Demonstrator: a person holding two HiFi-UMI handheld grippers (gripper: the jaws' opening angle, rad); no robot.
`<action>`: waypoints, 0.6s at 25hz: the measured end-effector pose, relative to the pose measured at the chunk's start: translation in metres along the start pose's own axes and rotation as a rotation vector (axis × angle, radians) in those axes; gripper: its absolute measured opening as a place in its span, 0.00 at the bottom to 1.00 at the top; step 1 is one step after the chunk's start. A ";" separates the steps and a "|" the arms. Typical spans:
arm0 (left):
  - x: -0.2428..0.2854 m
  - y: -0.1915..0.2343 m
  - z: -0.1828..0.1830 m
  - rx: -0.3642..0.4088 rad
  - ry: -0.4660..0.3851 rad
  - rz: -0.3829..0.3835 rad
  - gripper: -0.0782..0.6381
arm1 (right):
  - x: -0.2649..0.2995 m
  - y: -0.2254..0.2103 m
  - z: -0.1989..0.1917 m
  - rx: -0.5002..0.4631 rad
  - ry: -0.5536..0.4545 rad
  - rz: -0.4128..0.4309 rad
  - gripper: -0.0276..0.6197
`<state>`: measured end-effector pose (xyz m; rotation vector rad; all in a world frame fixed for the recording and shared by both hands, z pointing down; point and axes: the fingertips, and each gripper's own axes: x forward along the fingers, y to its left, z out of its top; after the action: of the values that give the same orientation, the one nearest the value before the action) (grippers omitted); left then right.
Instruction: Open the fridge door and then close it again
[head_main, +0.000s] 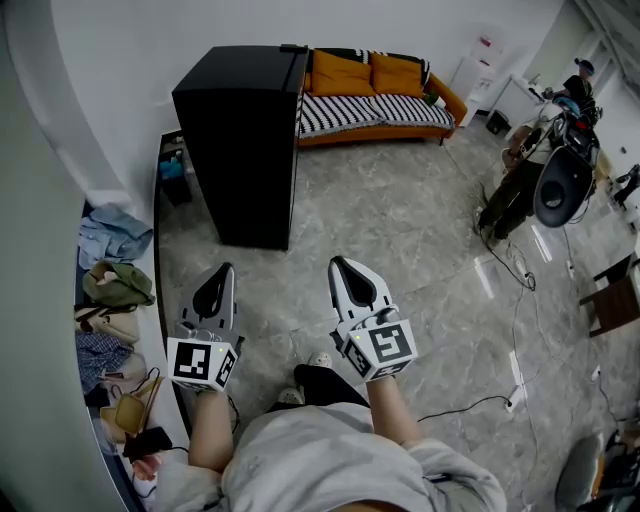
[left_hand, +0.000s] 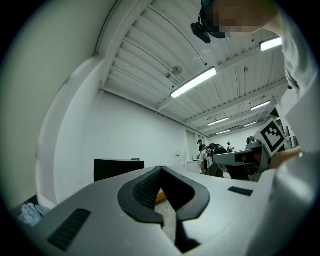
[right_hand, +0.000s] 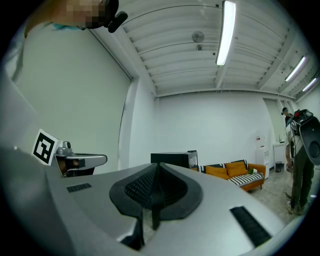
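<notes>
Pale marble floor (head_main: 400, 220) runs to the black fridge (head_main: 245, 140) (door closed), well apart from both grippers. Left gripper (head_main: 223, 274) and right gripper (head_main: 341, 268) have jaws pressed together, empty.

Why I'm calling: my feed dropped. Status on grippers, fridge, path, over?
Left gripper and right gripper shut, empty, held short of the fridge. Fridge looks closed, untouched. Bare floor between, nothing blocking.

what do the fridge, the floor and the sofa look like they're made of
Fridge: matte black panels, likely painted metal; hardly any glare.
Floor: glossy grey veined stone or tile; bright light reflections show on it.
Sofa: fabric by the look, with soft orange cushions and a striped seat.
</notes>
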<state>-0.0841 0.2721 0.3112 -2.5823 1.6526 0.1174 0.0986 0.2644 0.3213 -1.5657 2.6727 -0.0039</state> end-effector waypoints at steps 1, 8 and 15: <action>0.004 0.001 -0.001 0.003 -0.001 -0.002 0.13 | 0.004 -0.002 0.000 -0.001 0.002 0.001 0.08; 0.052 0.028 -0.006 0.010 -0.002 0.021 0.13 | 0.061 -0.028 -0.004 -0.003 -0.007 0.030 0.08; 0.127 0.054 -0.003 0.019 -0.030 0.035 0.13 | 0.134 -0.073 0.003 -0.003 -0.020 0.062 0.08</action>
<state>-0.0804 0.1341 0.3001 -2.5260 1.6802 0.1410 0.0971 0.1120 0.3157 -1.4745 2.7061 0.0178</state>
